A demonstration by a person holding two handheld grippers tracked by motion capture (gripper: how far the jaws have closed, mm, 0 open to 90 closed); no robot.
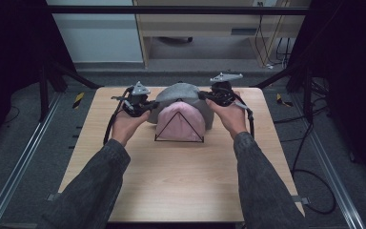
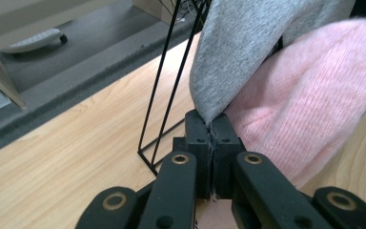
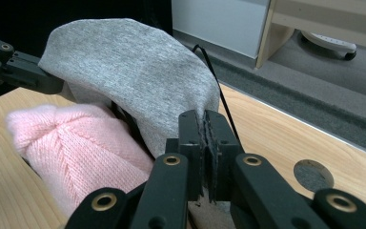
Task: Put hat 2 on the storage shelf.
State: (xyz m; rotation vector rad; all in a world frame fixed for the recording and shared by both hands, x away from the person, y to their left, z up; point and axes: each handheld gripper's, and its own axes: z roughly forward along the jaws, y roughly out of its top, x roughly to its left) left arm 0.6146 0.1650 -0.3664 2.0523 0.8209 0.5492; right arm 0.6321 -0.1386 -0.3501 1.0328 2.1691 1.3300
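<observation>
Both grippers, left (image 1: 148, 106) and right (image 1: 204, 97), pinch opposite edges of the grey hat (image 1: 183, 92) over the wire stand (image 1: 178, 125) near the tabletop's far edge, behind the pink hat (image 1: 181, 125); lower both sides evenly; keep the brim taut.

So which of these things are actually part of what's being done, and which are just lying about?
In use:
- grey hat
- pink hat
- wire stand
- left gripper, shut on the grey hat's edge
- right gripper, likewise

Lying about:
- wooden table
- floor cables
- yellow-black tape
</observation>
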